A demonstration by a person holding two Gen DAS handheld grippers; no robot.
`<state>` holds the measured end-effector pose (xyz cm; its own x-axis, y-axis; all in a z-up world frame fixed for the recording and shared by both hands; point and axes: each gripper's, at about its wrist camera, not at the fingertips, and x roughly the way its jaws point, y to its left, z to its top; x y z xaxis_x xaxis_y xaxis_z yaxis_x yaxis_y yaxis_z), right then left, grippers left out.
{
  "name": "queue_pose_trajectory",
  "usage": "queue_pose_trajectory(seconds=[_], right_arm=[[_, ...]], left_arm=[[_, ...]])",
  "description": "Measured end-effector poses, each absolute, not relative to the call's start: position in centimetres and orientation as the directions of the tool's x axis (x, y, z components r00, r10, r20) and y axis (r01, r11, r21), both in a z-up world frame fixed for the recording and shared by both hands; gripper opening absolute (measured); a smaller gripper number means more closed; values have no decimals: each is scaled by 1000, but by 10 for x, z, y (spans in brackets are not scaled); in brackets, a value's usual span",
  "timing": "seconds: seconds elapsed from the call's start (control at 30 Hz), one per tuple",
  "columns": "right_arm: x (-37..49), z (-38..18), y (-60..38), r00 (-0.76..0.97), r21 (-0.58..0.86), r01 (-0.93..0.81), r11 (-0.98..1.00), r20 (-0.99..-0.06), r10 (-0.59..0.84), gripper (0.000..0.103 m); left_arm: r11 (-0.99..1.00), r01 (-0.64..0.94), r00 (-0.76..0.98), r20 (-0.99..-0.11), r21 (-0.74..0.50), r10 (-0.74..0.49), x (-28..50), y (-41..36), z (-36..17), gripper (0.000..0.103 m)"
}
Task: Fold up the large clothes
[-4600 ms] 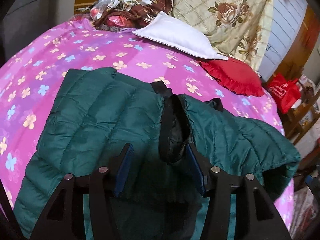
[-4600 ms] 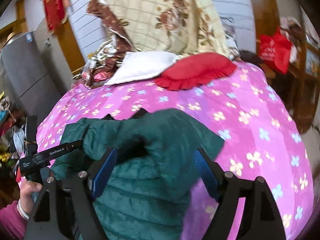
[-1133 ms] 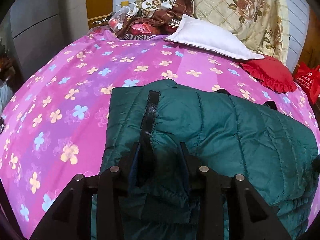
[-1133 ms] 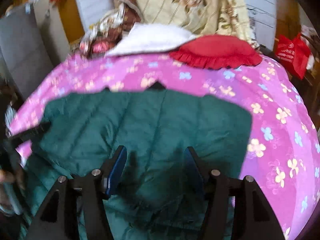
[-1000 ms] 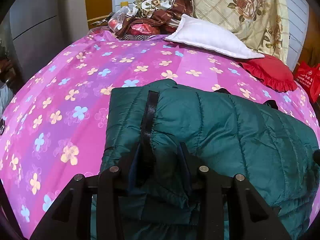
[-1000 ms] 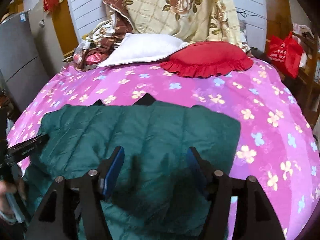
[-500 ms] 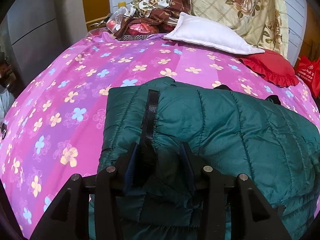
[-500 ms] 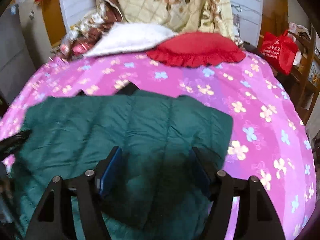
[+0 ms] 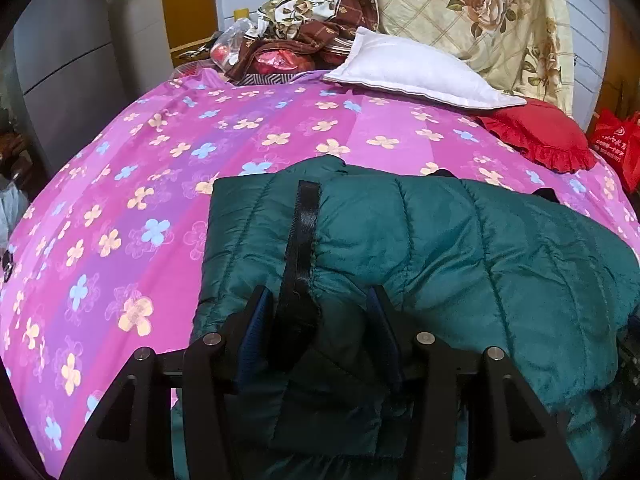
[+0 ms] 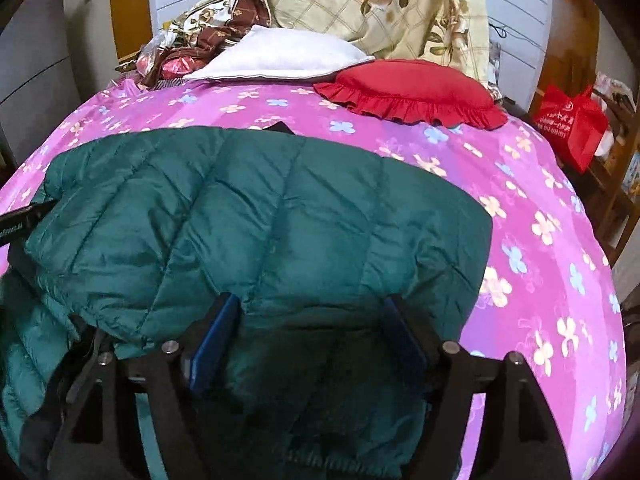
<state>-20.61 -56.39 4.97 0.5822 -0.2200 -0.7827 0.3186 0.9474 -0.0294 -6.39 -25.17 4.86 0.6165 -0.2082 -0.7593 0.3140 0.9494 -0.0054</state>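
Between the left gripper's [image 9: 316, 316] fingers, which have just been spreading off the black zipper strip [image 9: 302, 240], the green puffer jacket [image 9: 460, 248] lies folded on the bed [image 9: 120, 184], while the right gripper [image 10: 312, 320], jaws widening, straddles its near edge untouched, so this fold looks released.

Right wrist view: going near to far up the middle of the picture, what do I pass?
right gripper → green puffer jacket → pink flowered bedspread → white pillow → cream rose-print quilt
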Motion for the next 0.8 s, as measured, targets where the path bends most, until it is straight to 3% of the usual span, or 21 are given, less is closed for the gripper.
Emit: queue_pose_trajectory(seconds=[0.27,0.8], right_arm=[[-246,88,-569,656,82,353,932,-732,-184,79],[-337,99,-560,626,142,396,907,-765,-154,80]], left_arm=[[947,306,593,-760,-92,-266,-82,-214,76,32],[948,317,619,-751,-29,-230,-159,-137,92,32]])
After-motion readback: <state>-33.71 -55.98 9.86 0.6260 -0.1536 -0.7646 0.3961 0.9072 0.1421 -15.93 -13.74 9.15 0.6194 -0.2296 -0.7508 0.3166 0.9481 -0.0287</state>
